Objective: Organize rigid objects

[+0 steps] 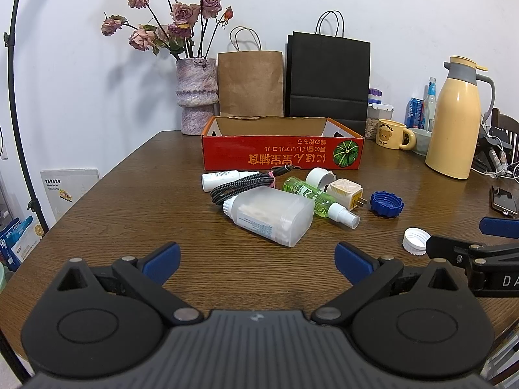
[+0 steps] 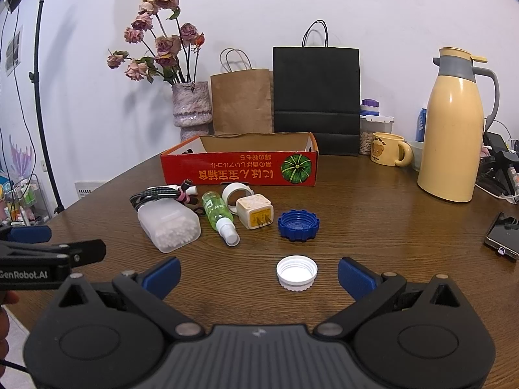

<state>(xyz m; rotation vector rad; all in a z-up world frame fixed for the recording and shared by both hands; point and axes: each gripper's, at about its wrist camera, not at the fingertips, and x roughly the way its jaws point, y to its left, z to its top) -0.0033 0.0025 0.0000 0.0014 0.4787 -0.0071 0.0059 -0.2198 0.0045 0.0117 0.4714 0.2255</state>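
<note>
Red box (image 2: 238,170) interior hidden; phone (image 2: 504,236) cut off at edge.

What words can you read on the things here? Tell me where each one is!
"GenRobot.AI": side of the left gripper.
"DA", cut off: side of the right gripper.
Orange Japanese lettering, upside down: red cardboard box.
Bear mug, cotton swab box, green spray bottle: print too small to read.

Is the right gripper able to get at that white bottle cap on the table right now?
Probably yes. The right gripper is open, and the white cap lies alone on bare table just ahead between its fingers, apart from the blue cap.
</note>
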